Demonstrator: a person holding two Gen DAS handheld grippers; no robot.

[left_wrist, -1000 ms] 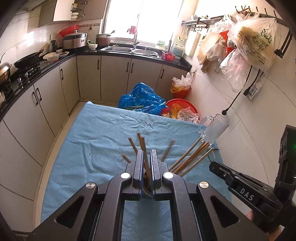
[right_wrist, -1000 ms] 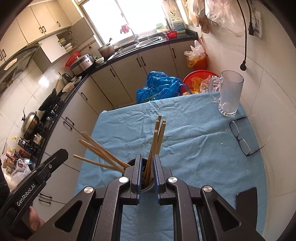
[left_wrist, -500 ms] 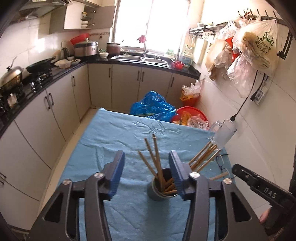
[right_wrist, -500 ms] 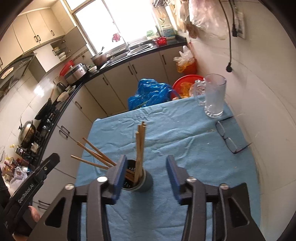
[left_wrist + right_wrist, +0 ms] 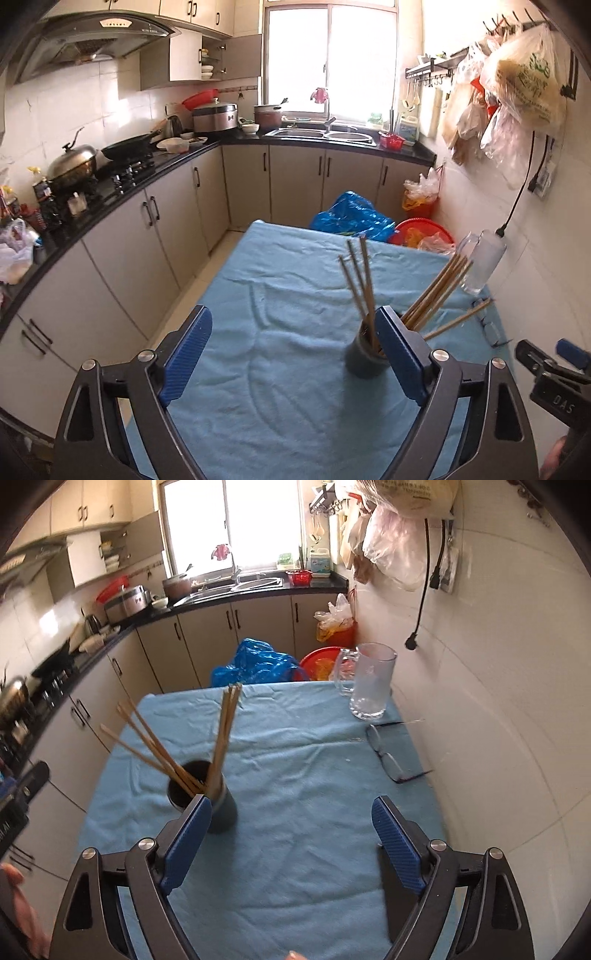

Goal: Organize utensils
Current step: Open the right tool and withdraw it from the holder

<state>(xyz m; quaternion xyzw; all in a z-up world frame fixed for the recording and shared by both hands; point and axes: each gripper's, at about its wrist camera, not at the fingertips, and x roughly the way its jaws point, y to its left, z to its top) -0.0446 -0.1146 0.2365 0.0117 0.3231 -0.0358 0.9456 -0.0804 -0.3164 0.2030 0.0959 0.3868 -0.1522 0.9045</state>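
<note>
Daylight enters through the overexposed rear kitchen window, blown to white in both views. The glossy white wall tiles reflect it softly. The light blue cloth-covered table carries a faint shadow below the dark cylindrical utensil holder. Motion blur softens the holder, the thin wooden chopsticks and the left edge of the right view. Fisheye curvature bends the grey cabinet fronts; corners vignette to black.

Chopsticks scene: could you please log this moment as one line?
chopsticks: in cup | left gripper: opening, empty | right gripper: opening, empty | cup: upright on cloth
</note>
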